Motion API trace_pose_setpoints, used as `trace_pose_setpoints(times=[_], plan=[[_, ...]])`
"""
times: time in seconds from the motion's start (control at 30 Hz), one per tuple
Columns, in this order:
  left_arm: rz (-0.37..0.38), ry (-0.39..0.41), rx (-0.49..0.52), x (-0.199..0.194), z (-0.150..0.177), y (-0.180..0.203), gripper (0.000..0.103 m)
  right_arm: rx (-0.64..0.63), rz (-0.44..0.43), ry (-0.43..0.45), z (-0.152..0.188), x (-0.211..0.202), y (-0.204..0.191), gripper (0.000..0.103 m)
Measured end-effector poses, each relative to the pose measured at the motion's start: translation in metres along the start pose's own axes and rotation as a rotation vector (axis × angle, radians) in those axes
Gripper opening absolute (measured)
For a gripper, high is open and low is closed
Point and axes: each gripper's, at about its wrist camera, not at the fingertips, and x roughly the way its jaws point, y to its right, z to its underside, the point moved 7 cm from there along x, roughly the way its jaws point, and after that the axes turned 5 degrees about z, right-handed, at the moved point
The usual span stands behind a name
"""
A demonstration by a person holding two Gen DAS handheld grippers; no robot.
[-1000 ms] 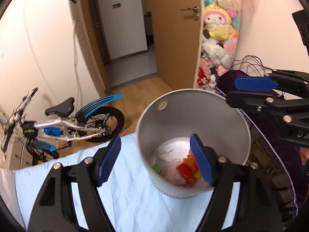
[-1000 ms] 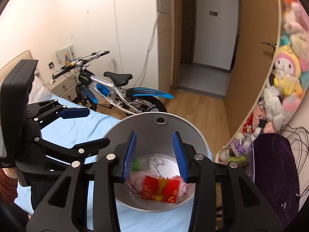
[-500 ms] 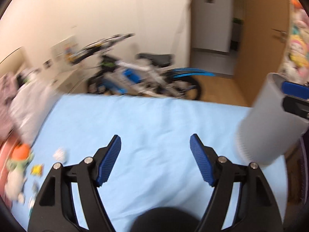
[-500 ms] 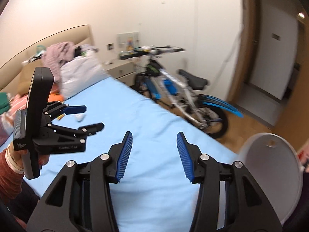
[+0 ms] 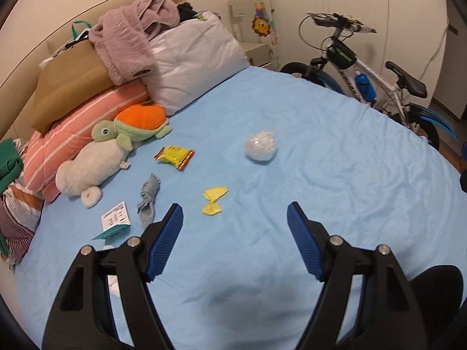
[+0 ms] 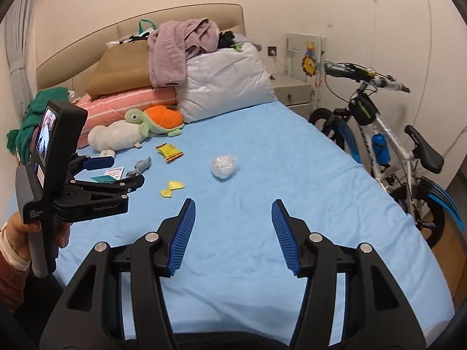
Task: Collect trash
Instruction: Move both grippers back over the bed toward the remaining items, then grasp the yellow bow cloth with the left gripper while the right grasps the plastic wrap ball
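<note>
From the left wrist view, the left tongs (image 5: 235, 224) stand wide with nothing between them, above the blue bed (image 5: 335, 175). Ahead lie the scraps: a yellow twist of wrapper (image 5: 214, 200) nearest, a crumpled clear plastic ball (image 5: 260, 145) further on, a yellow snack packet (image 5: 174, 156) near the plush turtle (image 5: 131, 128), a grey rag-like scrap (image 5: 148, 201) and a printed card (image 5: 115, 220) off to the left. All of it looks light and limp; the ball should crush and spring (a pinch across its middle seems best), while the packet is likely slick, so its crimped end looks the surer hold.

From the right wrist view, the right tongs (image 6: 232, 227) are opening, with only bare sheet between them. The plastic ball (image 6: 224, 166) lies straight ahead, well apart from them; the yellow twist (image 6: 171, 188) is to its left, nearer the left tongs (image 6: 116, 172), which are also empty. The flat card (image 6: 114, 171) probably needs lifting by an edge off the soft bed.
</note>
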Motion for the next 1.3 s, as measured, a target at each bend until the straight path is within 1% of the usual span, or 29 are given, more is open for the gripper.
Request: trace_pose_setpoints(times=[0.07,0.13,0.2,0.27,0.4,0.6,0.8,1.0,1.13,1.3], plan=[[-0.026,-0.008,-0.012,0.014,0.005,-0.016,0.074,-0.027,-0.009,-0.005,-0.005,0.028,-0.018,0.053],[-0.032,-0.019,-0.020,0.029,0.011,-0.032,0.074,-0.047,-0.010,-0.012,-0.009,0.054,-0.033,0.053],[-0.029,-0.035,-0.032,0.044,0.014,-0.039,0.074,-0.041,-0.020,-0.030,-0.012,0.082,-0.041,0.056],[-0.020,-0.050,-0.046,0.062,0.015,-0.048,0.074,-0.023,-0.016,-0.041,-0.014,0.106,-0.043,0.064],[-0.003,-0.077,-0.085,0.093,0.016,-0.061,0.074,0.004,-0.001,-0.052,-0.021,0.156,-0.046,0.072],[0.014,-0.101,-0.112,0.133,0.014,-0.071,0.074,0.022,0.021,-0.096,-0.027,0.230,-0.046,0.079],[0.011,-0.157,-0.092,0.170,0.031,-0.075,0.074,0.060,0.026,-0.143,-0.023,0.291,-0.043,0.080],[0.002,-0.201,-0.097,0.199,0.041,-0.079,0.074,0.054,0.040,-0.173,-0.019,0.331,-0.043,0.080],[0.003,-0.223,-0.103,0.212,0.048,-0.080,0.074,0.037,0.046,-0.181,-0.018,0.345,-0.044,0.080],[0.014,-0.208,-0.122,0.216,0.046,-0.081,0.074,0.006,0.035,-0.189,-0.017,0.353,-0.049,0.080]])
